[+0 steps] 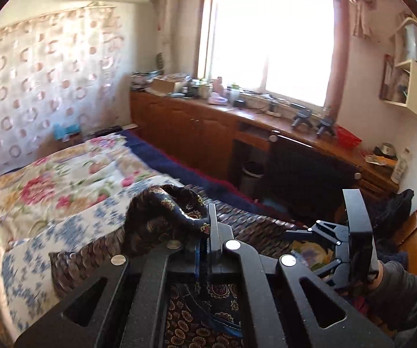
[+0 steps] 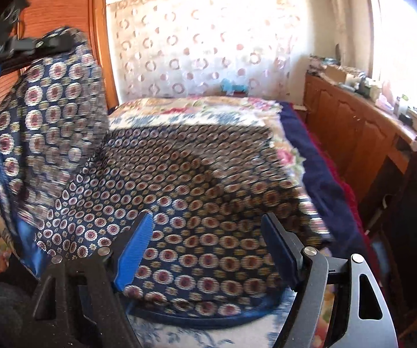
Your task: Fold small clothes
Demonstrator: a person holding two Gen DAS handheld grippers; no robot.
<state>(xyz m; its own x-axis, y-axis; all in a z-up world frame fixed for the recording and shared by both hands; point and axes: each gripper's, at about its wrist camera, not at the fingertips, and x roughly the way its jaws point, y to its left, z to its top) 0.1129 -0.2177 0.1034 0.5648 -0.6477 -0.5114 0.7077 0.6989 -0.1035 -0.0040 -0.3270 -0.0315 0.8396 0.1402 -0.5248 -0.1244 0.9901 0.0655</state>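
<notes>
A dark blue garment with a round medallion print (image 2: 196, 179) lies on the flowered bedspread (image 2: 208, 110). My left gripper (image 1: 207, 226) is shut on one edge of the garment (image 1: 162, 211) and holds it lifted; it shows at the upper left of the right wrist view (image 2: 43, 43), with the cloth hanging from it. My right gripper (image 2: 208, 240) is open, its blue-padded fingers (image 2: 134, 249) just above the garment's near part, holding nothing. It also shows in the left wrist view (image 1: 356, 226) at the right.
The bed's dark blue edge (image 2: 318, 174) runs beside a long wooden cabinet (image 1: 202, 127) under the bright window, its top crowded with small items. A bin (image 1: 252, 174) stands below the desk. A wooden wardrobe (image 2: 63, 3) is at the left.
</notes>
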